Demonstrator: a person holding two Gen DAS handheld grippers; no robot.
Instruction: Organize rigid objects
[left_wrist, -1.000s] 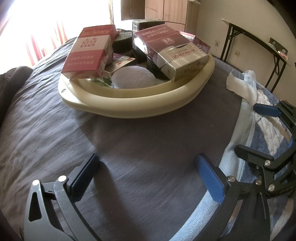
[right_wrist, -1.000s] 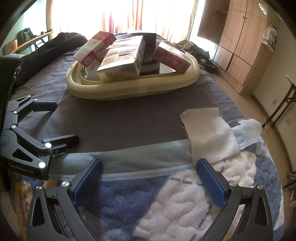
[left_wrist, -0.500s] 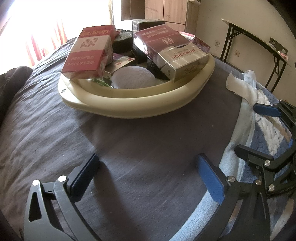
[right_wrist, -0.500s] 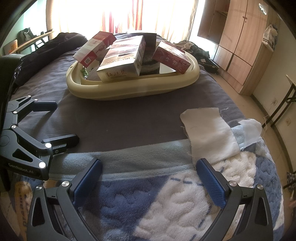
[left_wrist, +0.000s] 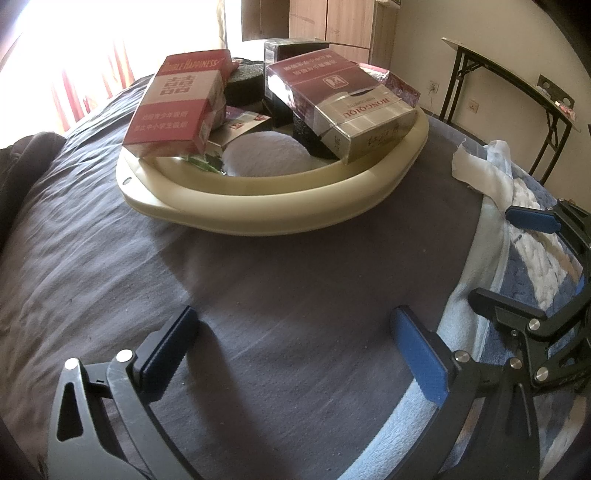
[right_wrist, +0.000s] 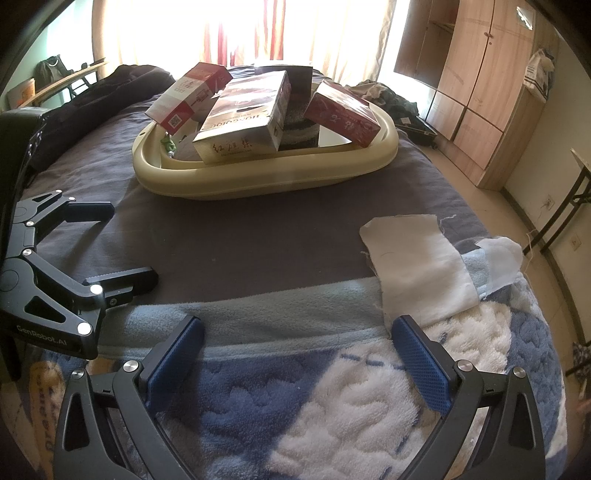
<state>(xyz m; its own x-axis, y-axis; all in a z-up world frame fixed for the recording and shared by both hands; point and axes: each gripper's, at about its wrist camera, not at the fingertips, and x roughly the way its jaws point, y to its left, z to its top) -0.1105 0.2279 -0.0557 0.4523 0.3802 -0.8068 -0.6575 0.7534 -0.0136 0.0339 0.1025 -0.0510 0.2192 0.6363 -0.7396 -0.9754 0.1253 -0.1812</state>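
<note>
Grey bedspread (left_wrist: 258, 295) carries a cream oval plastic basin (left_wrist: 280, 218) at twelve o'clock, heaped with red cigarette cartons (left_wrist: 177, 107), seemingly gathered there; left gripper (left_wrist: 295, 354) and right gripper (right_wrist: 299, 354) rest spread, empty.

Nothing you can point to has changed across this last second. Your left gripper (left_wrist: 291, 350) sits at the same spot short of the cream tray (left_wrist: 280, 218), its jaws just as wide apart and empty. Your right gripper (right_wrist: 295, 354) holds the same place near the tray (right_wrist: 258, 181) too, jaws spread and empty, over the blue and white blanket (right_wrist: 332, 406). The cartons piled in the tray, among them the Double Happiness box (left_wrist: 177, 107), lean exactly as they did.
</note>
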